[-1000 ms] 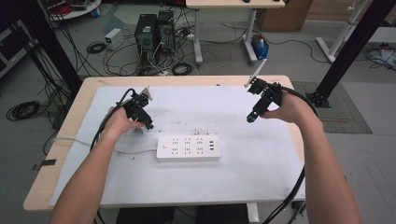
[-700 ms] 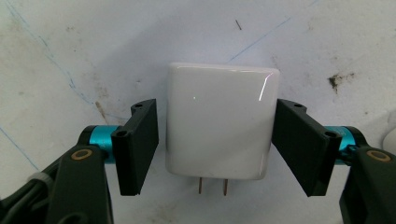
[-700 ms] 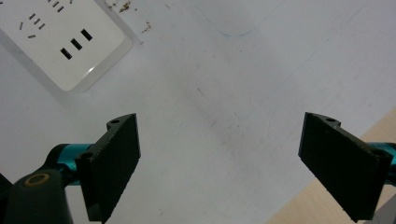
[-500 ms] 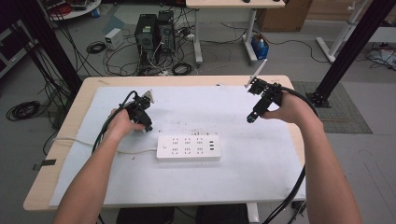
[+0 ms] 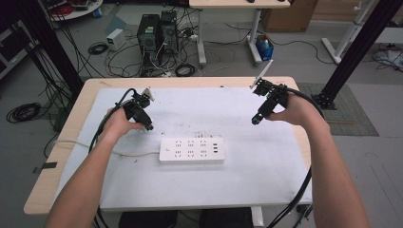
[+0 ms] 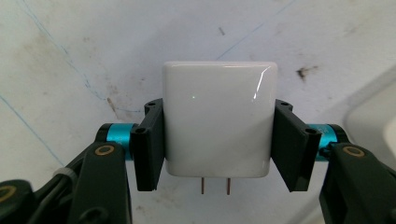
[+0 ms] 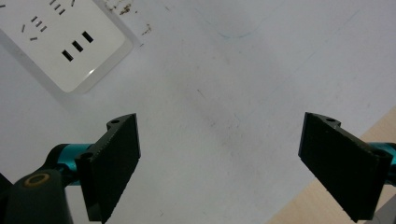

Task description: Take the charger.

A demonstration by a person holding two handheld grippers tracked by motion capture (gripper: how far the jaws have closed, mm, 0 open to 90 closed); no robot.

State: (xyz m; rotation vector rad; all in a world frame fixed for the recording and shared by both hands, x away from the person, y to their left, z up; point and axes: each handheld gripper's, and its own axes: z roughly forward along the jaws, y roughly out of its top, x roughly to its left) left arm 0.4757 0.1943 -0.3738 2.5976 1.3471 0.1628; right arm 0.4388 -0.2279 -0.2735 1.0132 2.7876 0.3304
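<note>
A white two-pin plug adapter (image 6: pixel 218 121) is squeezed on both sides by the pads of my left gripper (image 6: pixel 218 140), its pins pointing back toward the camera. The jaws have just been closing on it. From above, the left gripper (image 5: pixel 148 127) hovers over the white mat just up and left of the white power strip (image 5: pixel 191 150). My right gripper (image 5: pixel 255 121) is held above the mat's right side, open, with nothing between its pads (image 7: pixel 219 158). A corner of the power strip (image 7: pixel 60 42) shows at the right gripper view's upper left.
A white mat (image 5: pixel 266 156) covers most of the wooden table (image 5: pixel 76 123). The strip's cord (image 5: pixel 123 153) runs off to the left. The table's wooden edge (image 7: pixel 292 215) lies close under the right gripper. Computers and cables stand on the floor beyond the table.
The left hand has barely shifted above the mat near the strip. The right hand has kept still.
</note>
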